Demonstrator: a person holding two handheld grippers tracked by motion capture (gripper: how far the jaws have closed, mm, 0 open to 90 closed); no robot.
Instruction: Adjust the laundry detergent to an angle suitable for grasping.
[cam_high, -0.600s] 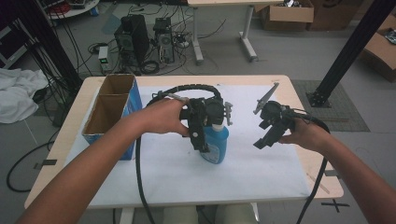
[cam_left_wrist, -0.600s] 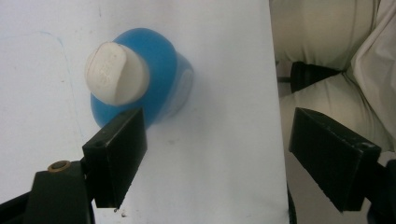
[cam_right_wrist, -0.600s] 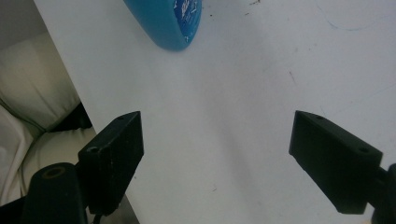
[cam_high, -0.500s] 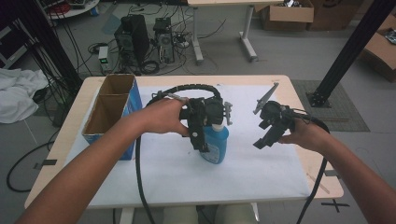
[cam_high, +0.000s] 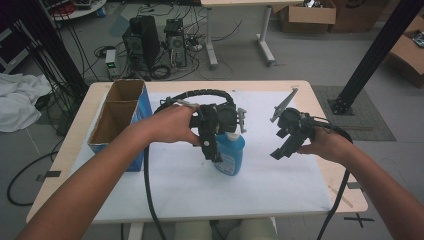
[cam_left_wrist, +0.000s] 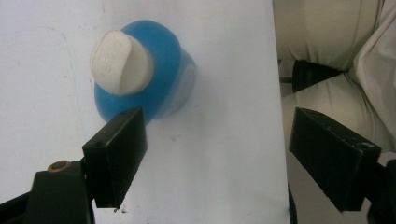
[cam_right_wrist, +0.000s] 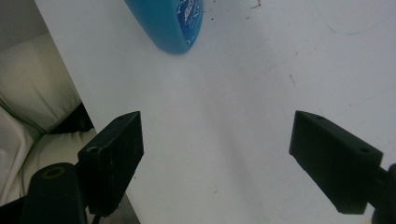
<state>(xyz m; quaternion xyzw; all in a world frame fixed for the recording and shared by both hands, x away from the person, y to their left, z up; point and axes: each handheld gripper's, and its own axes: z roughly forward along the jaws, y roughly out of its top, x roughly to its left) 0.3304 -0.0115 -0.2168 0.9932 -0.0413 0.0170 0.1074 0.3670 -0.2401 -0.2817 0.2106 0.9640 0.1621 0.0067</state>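
a blue bottle (cam_high: 231, 155) with a white cap (cam_left_wrist: 120, 61) stands upright near the middle of the white sheet (cam_high: 280, 185) that covers the counter (cam_high: 330, 170). the left tongs (cam_high: 214, 150) hang just above and beside it, pointing down — in the left gripper view the jaws stand spread wide, with the bottle ahead of the left jaw and off to that side, not between the two, and nothing is pinched. the person's left hand (cam_high: 172, 125) holds that tool from above, its thick black cable (cam_high: 147, 190) looping down toward the near edge of the counter.

the right tongs (cam_high: 282, 150) hover over bare sheet well apart from the bottle, to its right in the high view; their jaws are spread wide too and hold nothing. the right gripper view looks down on the white sheet, with the bottle's blue base (cam_right_wrist: 170, 23) at the top edge.

an open cardboard box (cam_high: 117, 120) with a blue side stands at the counter's left end — its two compartments look bare.
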